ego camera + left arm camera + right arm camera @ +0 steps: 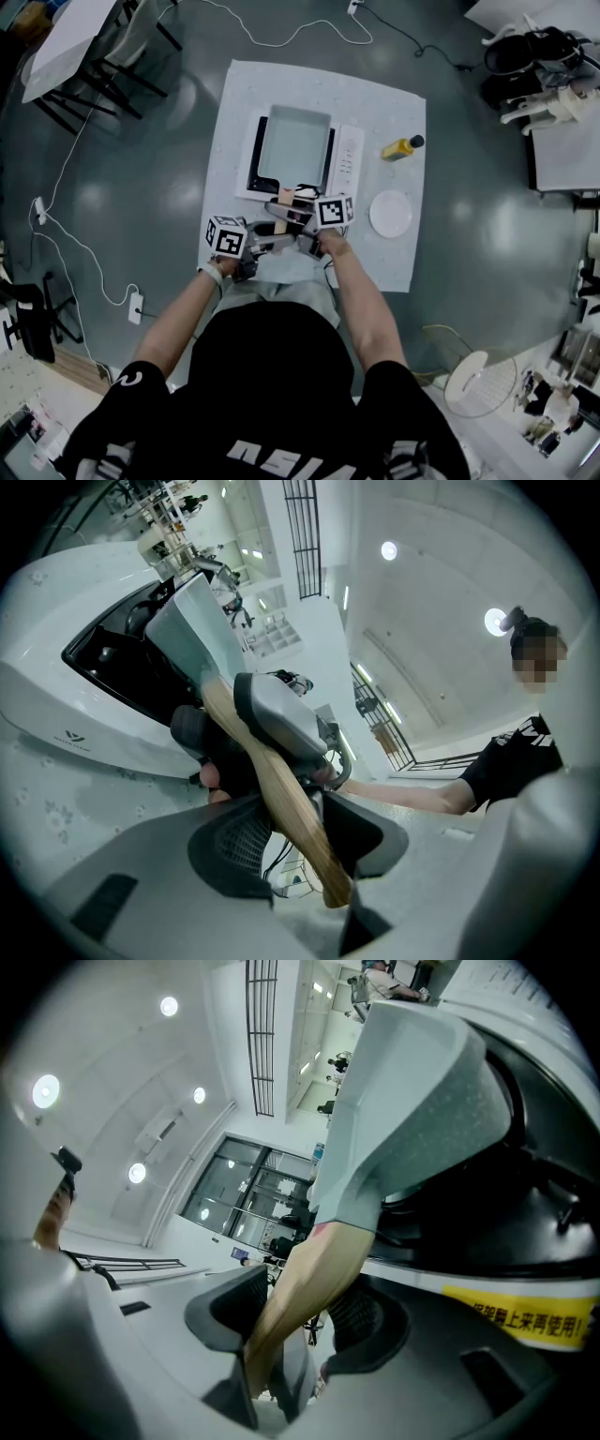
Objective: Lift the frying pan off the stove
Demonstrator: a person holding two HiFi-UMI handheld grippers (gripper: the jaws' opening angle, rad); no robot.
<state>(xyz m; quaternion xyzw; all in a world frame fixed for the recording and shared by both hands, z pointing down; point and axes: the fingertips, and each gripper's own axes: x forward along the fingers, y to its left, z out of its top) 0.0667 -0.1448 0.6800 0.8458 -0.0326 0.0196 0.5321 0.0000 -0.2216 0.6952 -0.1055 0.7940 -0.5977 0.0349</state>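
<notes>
**Frying pan** (293,145): grey, rectangular, positioned over the stove (349,159). Its wooden handle (284,195) projected past the stove's near edge, toward the person. In the R gripper view the pan body stood tilted above the stove's black top. No view showed whether the base rested on the stove or was clear of it.

**L gripper** (267,244): just off the stove's near edge, on the person's left. Jaws were closed on the handle near its free end. In the L gripper view the wood ran between both pads and touched each. The marker cube sat on the side away from the stove.

**R gripper** (295,214): between the L gripper and the stove. Jaws were clamped on the same handle, closer to the pan. In the R gripper view the handle filled the gap between the pads. The L gripper view confirmed it sat further up the handle.

**Stove**: white casing w/ black recessed top and a control panel on its right side. A yellow label was on the front edge, print not read.

**Other items on the tabletop** (394,103), which had a white covering:
- Yellow bottle (401,147) w/ dark cap, lying on its side, right of the stove and apart from it.
- White plate (391,213), right of the stove and nearer the person than the bottle, apart from both.
</notes>
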